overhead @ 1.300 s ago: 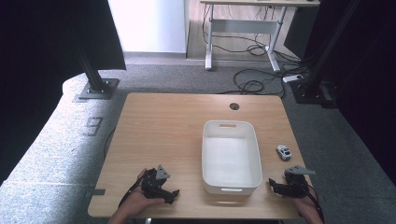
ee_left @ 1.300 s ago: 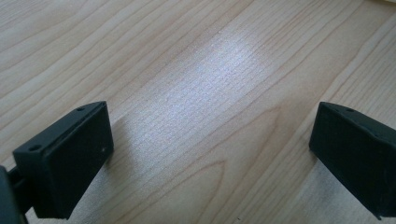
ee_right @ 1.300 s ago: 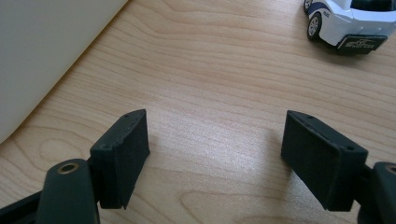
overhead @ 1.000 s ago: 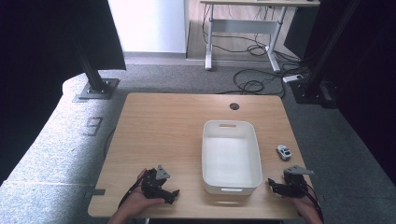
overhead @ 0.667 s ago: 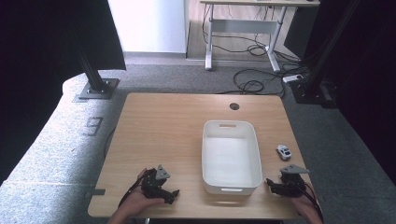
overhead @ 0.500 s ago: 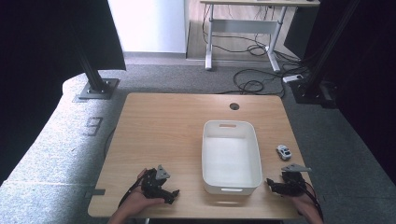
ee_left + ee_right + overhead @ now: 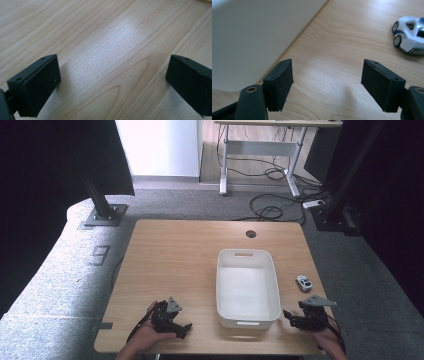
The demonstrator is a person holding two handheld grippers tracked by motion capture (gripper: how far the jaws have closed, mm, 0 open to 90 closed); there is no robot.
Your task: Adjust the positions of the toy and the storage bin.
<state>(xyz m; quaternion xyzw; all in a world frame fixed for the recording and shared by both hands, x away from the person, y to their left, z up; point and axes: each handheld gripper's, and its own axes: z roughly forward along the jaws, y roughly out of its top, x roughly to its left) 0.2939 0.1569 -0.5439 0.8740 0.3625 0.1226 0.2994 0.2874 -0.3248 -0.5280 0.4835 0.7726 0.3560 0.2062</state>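
right gripper (image 7: 327, 82): jaws apart, empty | toy car (image 7: 410, 35): ahead, off-centre | white bin (image 7: 247, 287): empty | risk: wheels roll off under a skewed pinch | left gripper (image 7: 112, 82): jaws apart, idle

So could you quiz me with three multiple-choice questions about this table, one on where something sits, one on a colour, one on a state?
1. Where is the toy car?
A. inside the tub
B. on the table, right of the tub
C. between the jaws

2. What colour is the tub?
A. white
B. red
C. black

3. How do the right hand-held gripper's jaws stand?
A. shut on the car
B. shut on nothing
C. open

Answers: 1 B, the car stands on bare wood beside the tub's right wall. 2 A, its walls and floor are white. 3 C, bare table shows between its jaws.
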